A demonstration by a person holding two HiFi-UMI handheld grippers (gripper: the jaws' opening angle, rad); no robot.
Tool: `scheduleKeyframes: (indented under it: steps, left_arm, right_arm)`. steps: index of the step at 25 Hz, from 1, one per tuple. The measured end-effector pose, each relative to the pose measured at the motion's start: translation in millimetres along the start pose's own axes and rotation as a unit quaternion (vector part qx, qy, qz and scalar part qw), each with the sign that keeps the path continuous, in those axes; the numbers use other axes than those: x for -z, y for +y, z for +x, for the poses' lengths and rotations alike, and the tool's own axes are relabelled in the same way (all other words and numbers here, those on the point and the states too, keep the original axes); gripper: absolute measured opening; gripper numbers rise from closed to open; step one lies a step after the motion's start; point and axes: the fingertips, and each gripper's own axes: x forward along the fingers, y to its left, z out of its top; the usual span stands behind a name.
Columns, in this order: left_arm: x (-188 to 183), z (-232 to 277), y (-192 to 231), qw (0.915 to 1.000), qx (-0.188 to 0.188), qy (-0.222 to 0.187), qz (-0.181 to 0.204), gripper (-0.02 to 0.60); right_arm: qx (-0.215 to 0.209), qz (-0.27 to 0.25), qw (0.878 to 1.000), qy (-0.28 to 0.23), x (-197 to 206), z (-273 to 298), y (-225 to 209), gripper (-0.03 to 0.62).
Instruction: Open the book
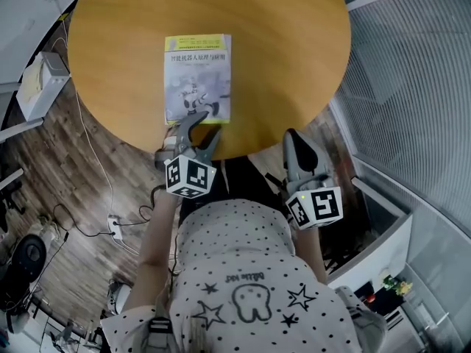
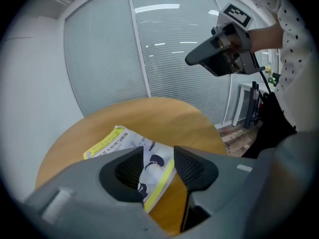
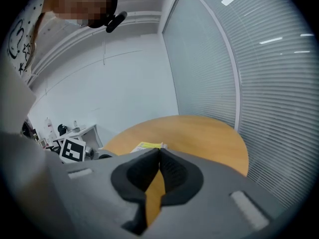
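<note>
Book (image 1: 197,78) closed on table (image 1: 294,50) | your left gripper (image 1: 199,128) wide, empty, at its near edge | right gripper (image 1: 293,137) jaws together, idle | risk: you shove the book and the cover slips.

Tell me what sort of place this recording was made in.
Probably an office or meeting room: a round wooden table, glazed partition walls with horizontal blinds, and a white power strip on the wood-plank floor.
</note>
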Motion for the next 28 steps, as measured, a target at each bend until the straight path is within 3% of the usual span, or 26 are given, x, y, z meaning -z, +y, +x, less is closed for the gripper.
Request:
scheduleKeyframes:
  steps: [5,13,24,28]
  left_arm:
    - [19.9,22.8,-13.9,0.999,0.027,0.026,0.026,0.218]
    - [22.0,44.9,-31.4,0.991,0.056,0.053,0.109,0.219]
    - [24.8,59.8,-34.2,0.9916,0.069,0.066,0.086,0.216]
    - [18.7,51.4,-34.6,0.9919,0.07,0.06,0.087,0.181]
  right_arm:
    - [0.005,0.007,1.0,0.011,13.6,-0.6,-2.7,0.005]
    - [0.015,0.014,1.0,0.019,20.0,-8.3,-5.2,0.005]
    - [0.02,0.018,0.999,0.022,24.4,-12.4,-8.5,0.005]
    - [0.019,0.016,0.999,0.021,23.5,-12.7,-6.7,0.005]
